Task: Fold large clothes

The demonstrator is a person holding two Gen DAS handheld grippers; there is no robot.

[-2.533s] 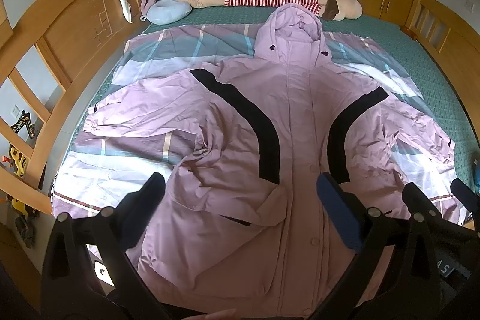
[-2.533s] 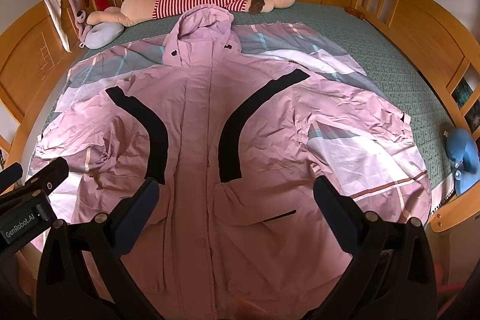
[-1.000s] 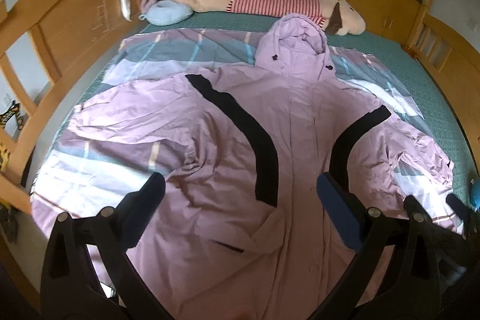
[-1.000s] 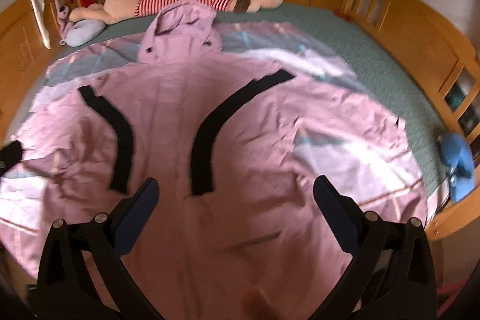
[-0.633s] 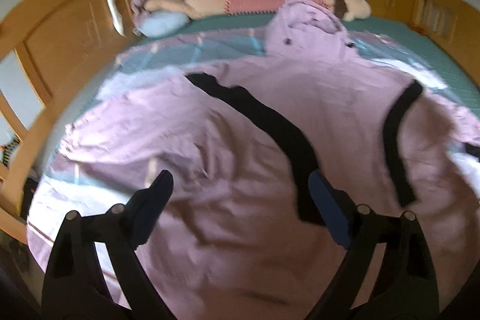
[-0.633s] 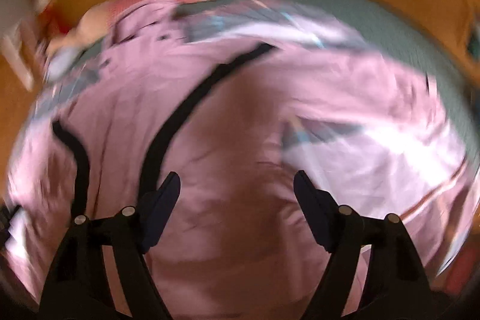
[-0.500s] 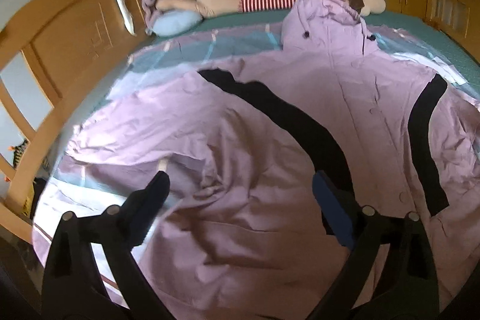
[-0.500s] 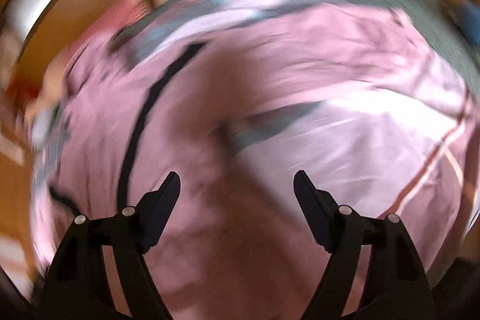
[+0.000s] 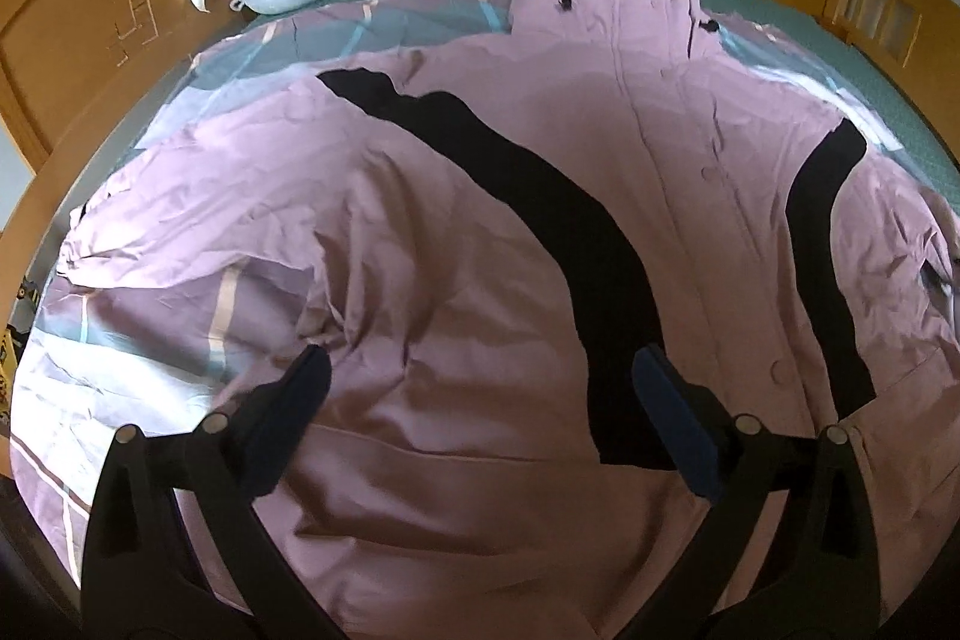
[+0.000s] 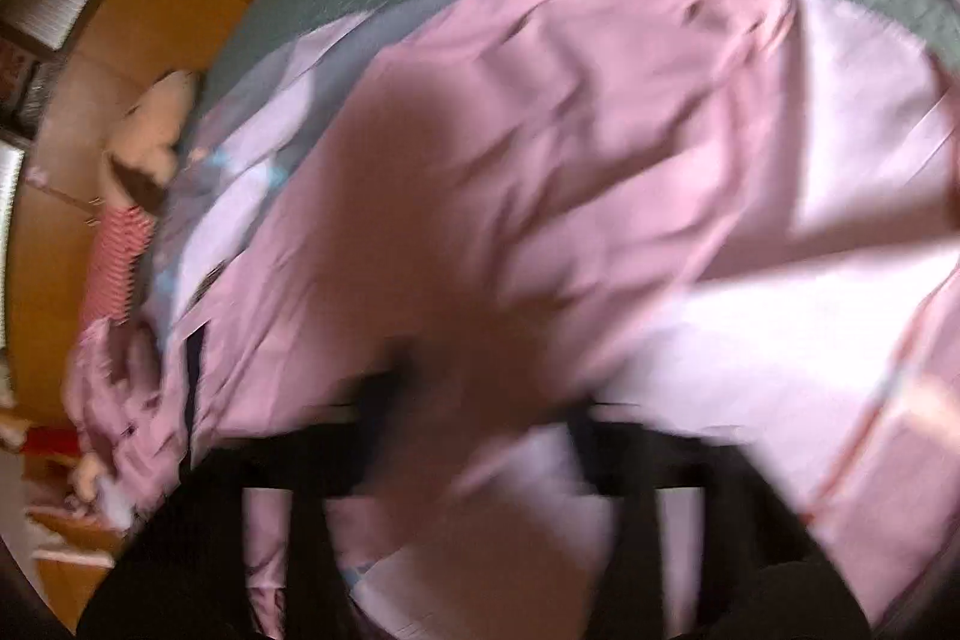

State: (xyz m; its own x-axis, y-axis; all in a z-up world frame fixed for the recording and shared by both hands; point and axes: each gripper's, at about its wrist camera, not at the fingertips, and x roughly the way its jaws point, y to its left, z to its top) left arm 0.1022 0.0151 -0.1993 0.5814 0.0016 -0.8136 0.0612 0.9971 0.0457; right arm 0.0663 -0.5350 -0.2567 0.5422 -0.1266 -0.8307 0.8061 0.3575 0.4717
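Lilac jacket flat on bed

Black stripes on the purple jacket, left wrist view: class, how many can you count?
2. One black stripe curves down the jacket left of its front placket; the other black stripe runs right of it. Folds may hide more.

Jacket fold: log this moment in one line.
jacket: spread flat on bed, unfolded | left gripper: open, above jacket | right gripper: blurred, state unclear
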